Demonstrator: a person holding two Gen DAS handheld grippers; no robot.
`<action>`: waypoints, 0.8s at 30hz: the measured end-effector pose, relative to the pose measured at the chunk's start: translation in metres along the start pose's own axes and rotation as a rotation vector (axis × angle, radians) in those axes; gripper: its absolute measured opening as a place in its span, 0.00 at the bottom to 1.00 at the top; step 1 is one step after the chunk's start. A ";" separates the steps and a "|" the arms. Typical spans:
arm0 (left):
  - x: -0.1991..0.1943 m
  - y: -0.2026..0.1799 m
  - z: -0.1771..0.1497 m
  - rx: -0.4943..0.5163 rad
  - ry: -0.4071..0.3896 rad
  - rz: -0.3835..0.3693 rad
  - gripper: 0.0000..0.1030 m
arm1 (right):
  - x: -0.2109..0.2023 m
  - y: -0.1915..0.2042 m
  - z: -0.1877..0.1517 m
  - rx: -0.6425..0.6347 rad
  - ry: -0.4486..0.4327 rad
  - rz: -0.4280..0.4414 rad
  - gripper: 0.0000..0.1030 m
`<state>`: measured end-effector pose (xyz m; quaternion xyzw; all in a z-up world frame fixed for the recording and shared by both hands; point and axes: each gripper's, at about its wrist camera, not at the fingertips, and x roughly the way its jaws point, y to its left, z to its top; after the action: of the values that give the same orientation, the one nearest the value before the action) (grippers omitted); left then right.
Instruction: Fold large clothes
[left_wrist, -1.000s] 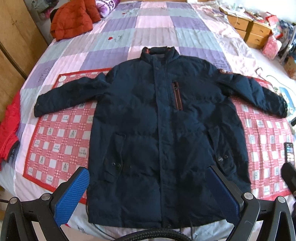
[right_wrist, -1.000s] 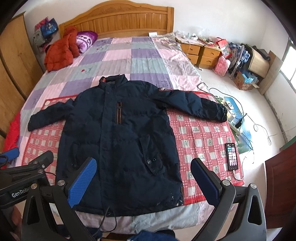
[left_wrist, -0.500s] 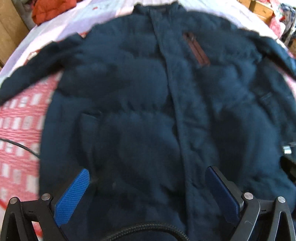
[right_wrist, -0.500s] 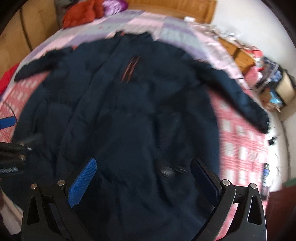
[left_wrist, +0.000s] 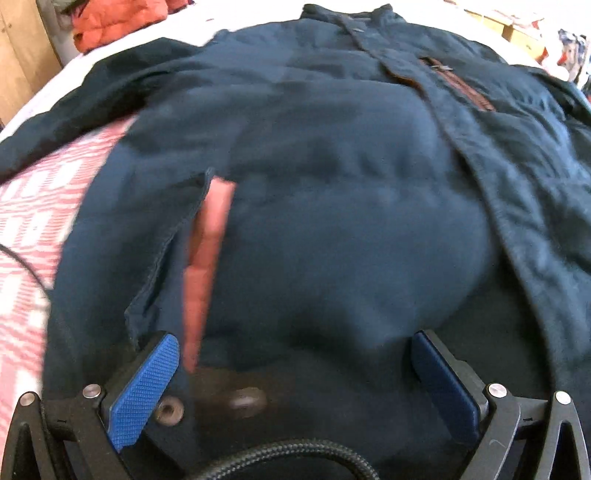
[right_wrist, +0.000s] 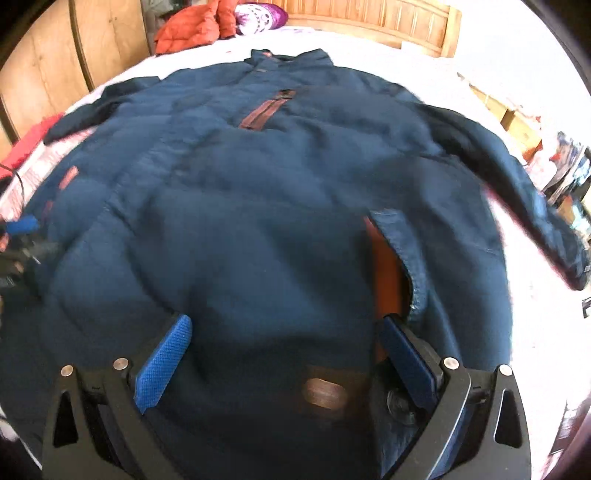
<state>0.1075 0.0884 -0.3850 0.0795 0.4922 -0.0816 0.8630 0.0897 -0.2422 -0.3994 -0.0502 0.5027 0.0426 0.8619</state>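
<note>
one padded navy jacket (left_wrist: 332, 229) lies face up and spread flat on the bed, its quilted shell soft and puffy, with a stand-up collar (right_wrist: 291, 57) at the far end and both sleeves stretched sideways. the left gripper (left_wrist: 295, 373) hangs low over the hem area with its two blue textured pads (left_wrist: 142, 387) wide apart, released, with padded cloth bulging between them but not pinched. the right gripper (right_wrist: 284, 354) is likewise spread wide, nothing clamped, over the lower front on the other side. each wrist view shows one slanted side pocket gaping to show an orange lining: the left view has the pocket (left_wrist: 207, 266) beside its near pad, the right view has the other pocket (right_wrist: 388, 273) just ahead of its outer finger. a brown-trimmed chest zip (right_wrist: 266, 109) shows in both. round metal snaps (left_wrist: 169, 410) sit near the hem in the left view. the left view alone shows the red-and-white checked mat (left_wrist: 33, 206) under the jacket and a thin dark cable (left_wrist: 26, 266) across it. the right view alone shows the wooden headboard (right_wrist: 369, 18), a purple pillow (right_wrist: 260, 13), wooden wardrobe panels (right_wrist: 55, 66), the full right-hand sleeve (right_wrist: 517, 184) and part of the left gripper's frame (right_wrist: 22, 240) at its edge. an orange puffy coat (right_wrist: 188, 27) heaped near the bedhead appears in both.
</note>
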 end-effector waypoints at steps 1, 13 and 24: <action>-0.001 0.009 0.000 0.005 -0.002 0.016 1.00 | -0.003 -0.010 -0.003 -0.002 0.003 -0.012 0.98; -0.017 0.083 -0.010 -0.123 0.071 0.137 1.00 | -0.038 -0.013 -0.001 -0.115 0.025 0.074 0.79; 0.056 0.004 0.203 -0.085 -0.079 -0.034 1.00 | 0.054 0.037 0.196 -0.161 -0.083 0.053 0.82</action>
<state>0.3068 0.0448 -0.3308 0.0314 0.4622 -0.0783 0.8827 0.2805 -0.1789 -0.3520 -0.1041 0.4627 0.1078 0.8738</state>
